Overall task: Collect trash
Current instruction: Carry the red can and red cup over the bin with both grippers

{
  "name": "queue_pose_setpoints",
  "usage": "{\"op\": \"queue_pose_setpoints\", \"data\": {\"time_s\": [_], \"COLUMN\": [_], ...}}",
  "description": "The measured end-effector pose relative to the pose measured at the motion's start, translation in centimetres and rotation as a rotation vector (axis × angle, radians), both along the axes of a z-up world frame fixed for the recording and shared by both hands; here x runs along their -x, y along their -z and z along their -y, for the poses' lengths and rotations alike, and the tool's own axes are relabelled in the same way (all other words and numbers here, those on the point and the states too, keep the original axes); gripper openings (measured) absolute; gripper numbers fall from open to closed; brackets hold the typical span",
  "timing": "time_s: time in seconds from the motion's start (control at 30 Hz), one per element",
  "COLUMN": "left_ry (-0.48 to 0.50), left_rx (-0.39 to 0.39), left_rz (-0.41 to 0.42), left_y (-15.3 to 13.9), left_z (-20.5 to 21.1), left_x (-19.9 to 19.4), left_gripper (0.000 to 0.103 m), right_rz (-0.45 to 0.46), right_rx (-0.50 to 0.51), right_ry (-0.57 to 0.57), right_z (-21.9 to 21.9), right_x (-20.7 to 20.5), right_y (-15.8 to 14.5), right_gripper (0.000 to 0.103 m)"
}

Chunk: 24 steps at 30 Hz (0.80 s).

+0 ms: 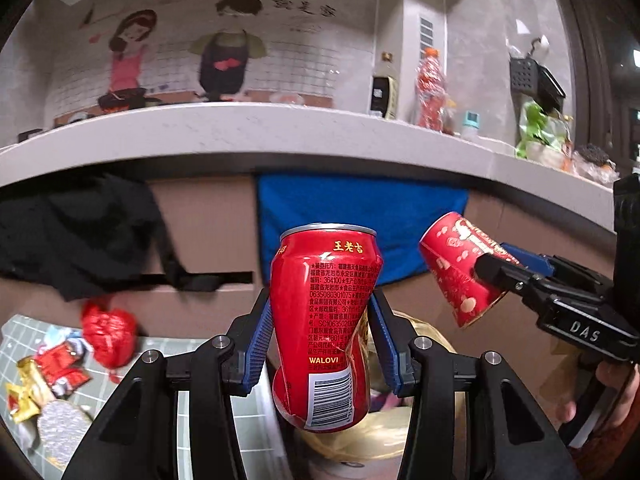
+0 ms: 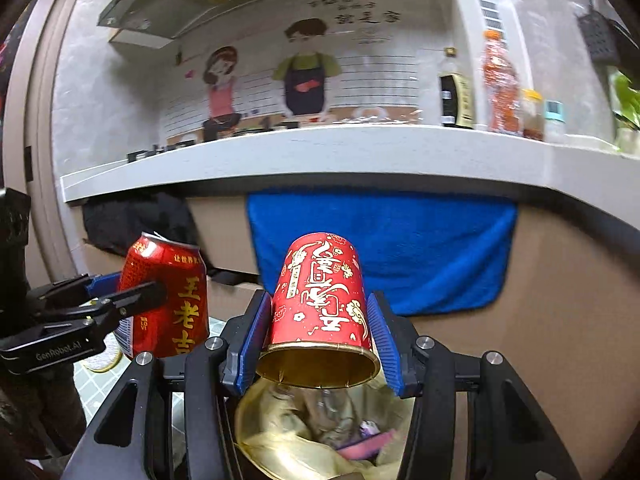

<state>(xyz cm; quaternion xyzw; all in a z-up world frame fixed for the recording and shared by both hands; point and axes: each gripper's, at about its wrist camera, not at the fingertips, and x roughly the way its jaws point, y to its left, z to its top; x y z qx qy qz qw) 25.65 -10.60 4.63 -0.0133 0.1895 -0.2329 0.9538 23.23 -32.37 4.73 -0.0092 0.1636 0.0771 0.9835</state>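
My left gripper (image 1: 322, 320) is shut on a dented red drink can (image 1: 324, 320), held upright above a bin lined with a yellowish bag (image 1: 428, 336). The can also shows in the right wrist view (image 2: 176, 300), with the left gripper (image 2: 120, 300) around it. My right gripper (image 2: 318, 320) is shut on a red paper cup (image 2: 320, 304), held upside down with its gold rim toward the camera, over the same bag (image 2: 280, 436). The cup (image 1: 460, 272) and right gripper (image 1: 500, 266) show at the right of the left wrist view.
Loose wrappers (image 1: 44, 376) and a crumpled red bag (image 1: 108, 336) lie on the green tiled floor at the left. A grey counter (image 1: 280, 132) runs across, with bottles (image 1: 430, 92) on it. A blue towel (image 2: 384, 248) and black cloth (image 1: 72, 232) hang below.
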Motion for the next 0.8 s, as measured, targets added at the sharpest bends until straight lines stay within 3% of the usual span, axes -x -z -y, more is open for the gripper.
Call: {"op": "queue_pose_setpoints", "data": {"time_s": [0.37, 0.8], "left_ry": [0.061, 0.06], "left_rx": [0.01, 0.013], "left_rz": [-0.122, -0.196], "left_y": [4.2, 6.9], "left_z": [3.6, 4.2], "left_x": [-2.4, -4.5], "left_gripper": [0.048, 0.048], "right_rz": [-0.089, -0.148], "right_rx": [-0.048, -0.042], "right_ry": [0.043, 0.045], "right_z": [3.5, 3.4], "right_x": [-1.7, -3.4], "right_y": [3.6, 6.0], "right_gripper": [0.048, 0.048]}}
